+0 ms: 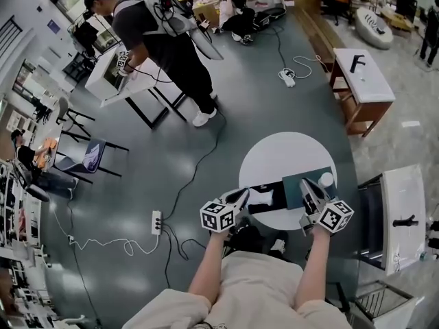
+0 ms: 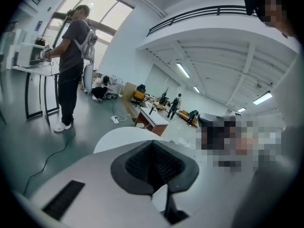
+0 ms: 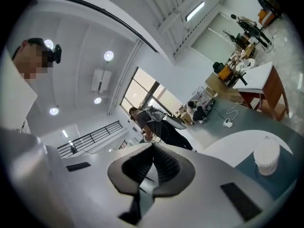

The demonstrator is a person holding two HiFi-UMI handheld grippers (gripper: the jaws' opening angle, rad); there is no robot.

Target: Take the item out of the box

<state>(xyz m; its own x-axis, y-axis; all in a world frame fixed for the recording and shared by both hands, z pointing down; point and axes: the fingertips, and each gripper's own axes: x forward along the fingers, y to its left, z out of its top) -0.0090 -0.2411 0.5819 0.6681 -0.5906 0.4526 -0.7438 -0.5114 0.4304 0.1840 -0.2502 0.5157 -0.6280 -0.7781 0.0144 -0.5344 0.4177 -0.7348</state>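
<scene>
Here we are at the round white table (image 1: 288,153), right of centre in the head view, and both grippers sit at its near edge. The black box (image 1: 278,194) lies on the tabletop between them, long side running left to right across the frame. A pale shape (image 1: 260,197) shows in its left half. That is probably the item to lift out, though it is too small to make out further.

The left gripper (image 1: 243,193) has its pads pressed together with nothing between them, and its own view (image 2: 152,144) confirms that. Its tip points up and to the right and sits just beside the box's left end. The right gripper (image 1: 306,184) also reads as closed and empty in its own view (image 3: 153,147). It angles up and to the left over a teal mat (image 1: 295,182) that adjoins the box's right end. A small white tub (image 1: 326,179) stands on that mat just beyond it, lower right in the right gripper view (image 3: 266,159).

The key relation: the pale shape lies just right of the left tip, at the near end of the box. From the right gripper it lies leftward, across most of the box's length. So the left hand is the closer one, and either gripper must spread its jaws before reaching in.
</scene>
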